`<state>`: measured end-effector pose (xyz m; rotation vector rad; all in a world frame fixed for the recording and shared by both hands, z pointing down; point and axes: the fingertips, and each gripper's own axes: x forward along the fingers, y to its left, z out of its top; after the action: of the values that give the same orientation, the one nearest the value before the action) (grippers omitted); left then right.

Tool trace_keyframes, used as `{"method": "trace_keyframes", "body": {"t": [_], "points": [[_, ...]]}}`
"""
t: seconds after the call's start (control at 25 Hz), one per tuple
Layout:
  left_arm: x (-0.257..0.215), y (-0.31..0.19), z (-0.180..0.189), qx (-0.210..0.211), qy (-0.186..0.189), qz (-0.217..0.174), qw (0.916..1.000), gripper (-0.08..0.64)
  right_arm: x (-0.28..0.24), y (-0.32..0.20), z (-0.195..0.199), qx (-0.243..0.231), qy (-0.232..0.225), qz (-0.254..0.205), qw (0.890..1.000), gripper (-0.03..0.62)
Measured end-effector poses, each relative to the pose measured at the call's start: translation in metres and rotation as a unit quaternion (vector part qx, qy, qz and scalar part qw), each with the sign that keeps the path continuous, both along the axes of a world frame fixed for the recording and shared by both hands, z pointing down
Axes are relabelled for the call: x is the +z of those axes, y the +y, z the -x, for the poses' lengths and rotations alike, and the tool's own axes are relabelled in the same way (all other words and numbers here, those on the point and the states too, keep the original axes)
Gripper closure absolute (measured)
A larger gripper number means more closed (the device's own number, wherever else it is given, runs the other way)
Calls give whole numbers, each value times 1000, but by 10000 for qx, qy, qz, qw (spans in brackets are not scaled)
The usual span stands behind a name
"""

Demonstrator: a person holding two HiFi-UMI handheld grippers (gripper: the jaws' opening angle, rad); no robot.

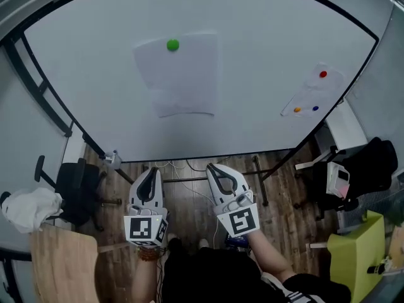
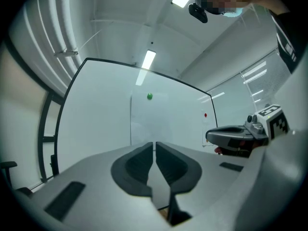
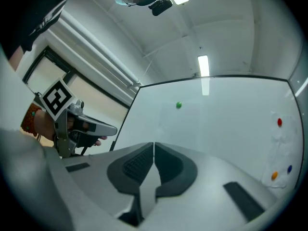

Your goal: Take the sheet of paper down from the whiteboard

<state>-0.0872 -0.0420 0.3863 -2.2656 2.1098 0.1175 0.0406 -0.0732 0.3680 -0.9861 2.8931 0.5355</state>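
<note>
One broad whiteboard (image 1: 95,81) stands ahead. The sheet of paper (image 1: 183,81) hangs on its upper middle, held at the top edge by a single green magnet (image 1: 172,44), and its bottom edge curls slightly off the board. Both grippers sit low in the head view, well apart from the sheet. The left gripper (image 1: 151,172) and the right gripper (image 1: 213,168) each have their jaws pressed together with nothing between them, as each gripper's own view shows.

The step in hand looks like the approach. To do it well, I would open one gripper before it reaches the board and bring it to the loose lower edge of the sheet, pinching paper only. The other gripper should go to the magnet, since that small round piece seems to be all that holds the sheet, and tugging the paper against it risks a tear. Taking the magnet off while the sheet is already held should keep the sheet from dropping.

Elsewhere the whiteboard is bare apart from a pale patch (image 1: 312,93) at its right, which carries a red magnet (image 1: 323,74), an orange magnet (image 1: 297,110) and a blue magnet (image 1: 315,108). Below lies a wood floor (image 1: 189,210). A wooden surface (image 1: 63,264) sits at lower left, with a black office chair (image 1: 76,188) beside it. A yellow-green seat (image 1: 353,251) is at lower right, a crumpled white bundle (image 1: 28,208) lies at the left edge, and white cables (image 1: 177,166) trail under the board
</note>
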Motion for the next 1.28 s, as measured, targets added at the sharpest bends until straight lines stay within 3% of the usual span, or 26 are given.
{"method": "trace_keyframes", "body": {"t": [0.08,0.8,1.28], "points": [[2,-11,7,97,17,-2,10000,549,-5,-8,7,-11,-291,103,9995,586],[-2,-102,78,1202,217,11,9925,548,-10,-73,66,920,-31,86,9957,586],[-11,-138,82,966,484,-68,9941,548,-18,-105,52,732,-27,33,9973,586]]}}
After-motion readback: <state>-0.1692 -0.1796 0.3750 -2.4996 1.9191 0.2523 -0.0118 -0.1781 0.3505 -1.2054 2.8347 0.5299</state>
